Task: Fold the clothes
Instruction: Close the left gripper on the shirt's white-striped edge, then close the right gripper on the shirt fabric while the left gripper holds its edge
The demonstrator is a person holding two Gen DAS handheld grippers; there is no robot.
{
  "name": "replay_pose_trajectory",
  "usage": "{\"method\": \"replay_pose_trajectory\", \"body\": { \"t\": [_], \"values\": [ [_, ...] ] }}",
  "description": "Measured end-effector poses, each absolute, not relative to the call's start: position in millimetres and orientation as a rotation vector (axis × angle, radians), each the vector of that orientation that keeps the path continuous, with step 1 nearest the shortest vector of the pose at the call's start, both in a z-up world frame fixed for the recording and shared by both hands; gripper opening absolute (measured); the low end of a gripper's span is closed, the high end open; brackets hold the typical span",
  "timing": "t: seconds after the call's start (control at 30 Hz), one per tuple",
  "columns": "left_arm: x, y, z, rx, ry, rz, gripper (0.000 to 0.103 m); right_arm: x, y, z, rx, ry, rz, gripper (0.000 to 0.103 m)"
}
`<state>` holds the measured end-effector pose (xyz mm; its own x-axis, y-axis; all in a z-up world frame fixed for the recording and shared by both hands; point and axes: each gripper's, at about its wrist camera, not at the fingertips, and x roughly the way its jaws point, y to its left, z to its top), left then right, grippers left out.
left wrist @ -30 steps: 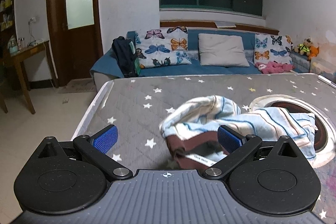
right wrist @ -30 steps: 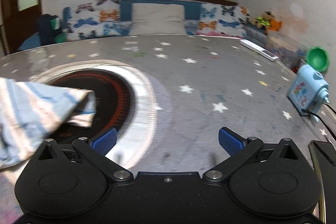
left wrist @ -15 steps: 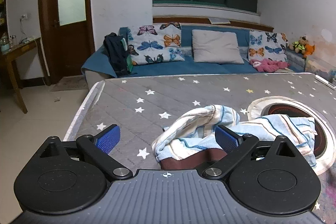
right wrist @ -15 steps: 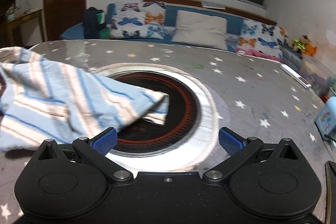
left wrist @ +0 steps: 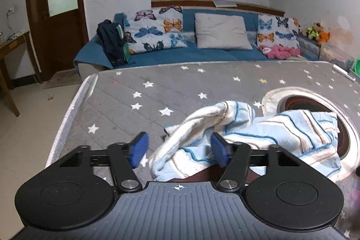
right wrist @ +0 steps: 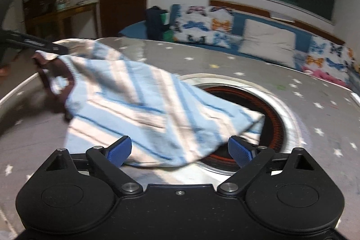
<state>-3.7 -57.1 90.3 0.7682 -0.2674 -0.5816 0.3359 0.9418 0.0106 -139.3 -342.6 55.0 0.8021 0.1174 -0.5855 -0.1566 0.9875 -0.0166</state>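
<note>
Left wrist view: the left gripper [left wrist: 178, 146] is low over the near left part of a grey star-printed mattress [left wrist: 139, 93]. Its blue-padded jaws stand apart, partly closed, with a bunched fold of the striped garment [left wrist: 258, 134] lying between them; the right pad sits against the cloth, the left pad is clear of it. No grasp is made.

The garment, pale blue and white with a dark brown band at its near hem, lies crumpled near the mattress's near edge, its right end draped over the rim of a round printed ring [left wrist: 315, 102] on the mattress cover. The mattress's left edge is rounded and unobstructed, with bare tiled floor [left wrist: 27, 138] beside it. The far half of the mattress surface is bare up to a blue sofa [left wrist: 202, 53] with butterfly cushions along the far edge.

Right wrist view (blurred): the right gripper [right wrist: 180, 148] has its jaws spread wide and empty. The free lower edge of the garment [right wrist: 139, 105] lies just ahead of and between the pads, whether touching them cannot be told. Part of the left gripper [right wrist: 33, 43] shows at the garment's brown hem near the mattress's left edge. Open mattress surface extends to the right edge.
</note>
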Motion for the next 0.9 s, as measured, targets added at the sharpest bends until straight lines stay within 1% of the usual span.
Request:
{"method": "replay_pose_trajectory", "body": {
  "t": [0.03, 0.07, 0.13, 0.23, 0.4, 0.53, 0.6, 0.67, 0.8, 0.87, 0.9],
  "values": [
    [-2.7, -57.7, 89.3, 0.118, 0.618, -0.332, 0.036, -138.7, -333.9, 55.5, -0.072, 0.62, 0.175, 0.092],
    [-1.8, -58.2, 88.3, 0.12, 0.624, -0.336, 0.024, -138.7, -329.5, 56.5, -0.073, 0.621, 0.197, 0.089],
    [-0.6, -57.9, 87.0, 0.116, 0.635, -0.343, 0.016, -137.6, -321.1, 57.1, -0.071, 0.627, 0.239, 0.086],
    [-5.4, -53.6, 88.3, 0.088, 0.63, -0.349, 0.011, -134.5, -301.1, 56.8, -0.086, 0.644, 0.311, 0.083],
    [-13.2, -51.7, 91.3, 0.082, 0.616, -0.354, 0.008, -128.1, -272.2, 49.7, -0.124, 0.671, 0.376, 0.076],
    [-17.8, -51.5, 93.3, 0.081, 0.61, -0.355, 0.008, -117.4, -253.9, 39.4, -0.138, 0.701, 0.41, 0.065],
    [-19.5, -49.6, 93.7, 0.07, 0.612, -0.357, 0.008, -114.1, -247.4, 35.2, -0.156, 0.712, 0.412, 0.062],
    [-20.5, -48.5, 93.5, 0.066, 0.612, -0.358, 0.007, -111.3, -245.1, 31.9, -0.165, 0.725, 0.408, 0.057],
    [-24.7, -42.8, 93.5, 0.05, 0.612, -0.358, 0.007, -108.3, -244.5, 27.2, -0.177, 0.744, 0.399, 0.051],
    [-28.5, -40.1, 95.4, 0.045, 0.608, -0.358, 0.007, -106.3, -245.5, 24.5, -0.186, 0.748, 0.39, 0.042],
    [-30.6, -38.7, 96.7, 0.042, 0.606, -0.357, 0.007, -107.3, -246.9, 24.8, -0.183, 0.749, 0.391, 0.04]
  ]
}}
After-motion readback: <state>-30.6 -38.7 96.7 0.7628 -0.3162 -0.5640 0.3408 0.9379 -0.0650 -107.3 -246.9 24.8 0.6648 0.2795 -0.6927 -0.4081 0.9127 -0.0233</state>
